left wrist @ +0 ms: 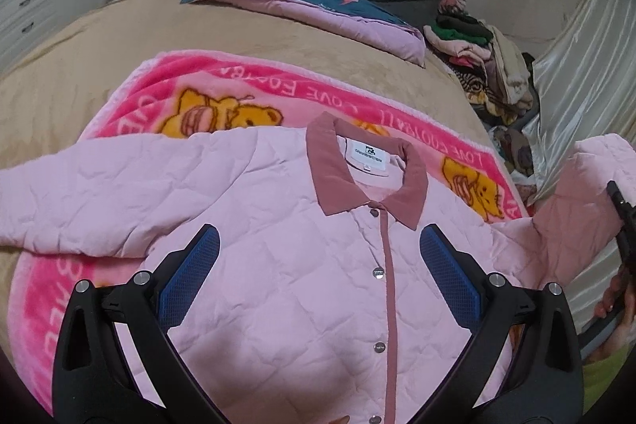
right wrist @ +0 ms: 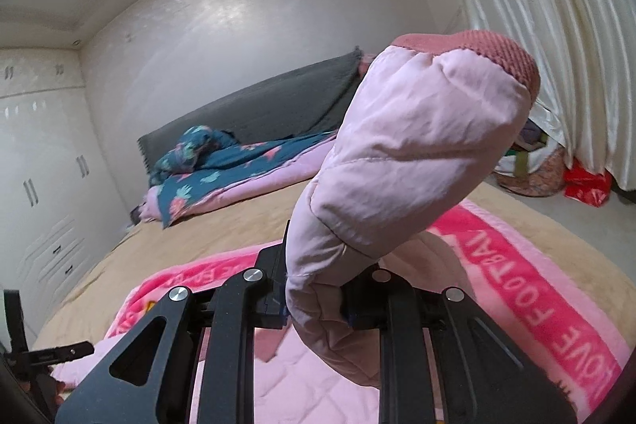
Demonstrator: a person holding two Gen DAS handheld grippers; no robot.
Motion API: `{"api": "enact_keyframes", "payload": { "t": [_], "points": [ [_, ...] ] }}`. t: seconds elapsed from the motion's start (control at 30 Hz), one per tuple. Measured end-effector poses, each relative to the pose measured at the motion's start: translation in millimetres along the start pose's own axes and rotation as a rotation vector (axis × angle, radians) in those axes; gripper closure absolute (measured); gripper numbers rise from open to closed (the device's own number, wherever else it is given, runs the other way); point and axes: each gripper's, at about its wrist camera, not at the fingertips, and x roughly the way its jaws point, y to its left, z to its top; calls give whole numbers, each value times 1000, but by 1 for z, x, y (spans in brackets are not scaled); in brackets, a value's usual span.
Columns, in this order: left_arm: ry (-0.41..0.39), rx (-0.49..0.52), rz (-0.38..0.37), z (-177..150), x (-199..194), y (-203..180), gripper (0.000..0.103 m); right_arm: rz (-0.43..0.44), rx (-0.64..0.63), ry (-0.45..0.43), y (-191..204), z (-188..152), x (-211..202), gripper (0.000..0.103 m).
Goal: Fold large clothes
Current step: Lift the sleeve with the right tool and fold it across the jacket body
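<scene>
Pink quilted jacket [left wrist: 278,265] lying front-up, buttoned, on pink blanket [left wrist: 222,94] atop bed [left wrist: 79,66]. R gripper [right wrist: 314,304] clamped on sleeve [right wrist: 405,153], cuff raised. L gripper [left wrist: 318,261] spread wide above chest, holding nothing.

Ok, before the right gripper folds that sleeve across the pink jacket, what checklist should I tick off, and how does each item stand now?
1. Right gripper clamped on the sleeve: ok, jaws shut on the fabric, cuff sticking up past them.
2. Left gripper free: ok, jaws open above the jacket front, nothing between them.
3. Jacket lying flat, collar up, front snapped shut: ok for the part in view; hem cannot tell.
4. Other sleeve spread out to the side: ok, not yet folded.
5. Pink blanket smooth beneath the jacket: ok where visible.
6. Landing area on the chest clear: not ok, the left gripper hangs over it.
</scene>
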Motion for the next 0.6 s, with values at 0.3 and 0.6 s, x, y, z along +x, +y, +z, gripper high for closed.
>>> {"api": "enact_keyframes", "payload": {
  "t": [0.3,0.6],
  "points": [
    [-12,-34,-16,-5,-8,33,8,59,-77,49,62,-21,33,85],
    [-23,-109,-50,-7,-7,62,8,120,-141,131,116,-63,62,85]
  ]
}}
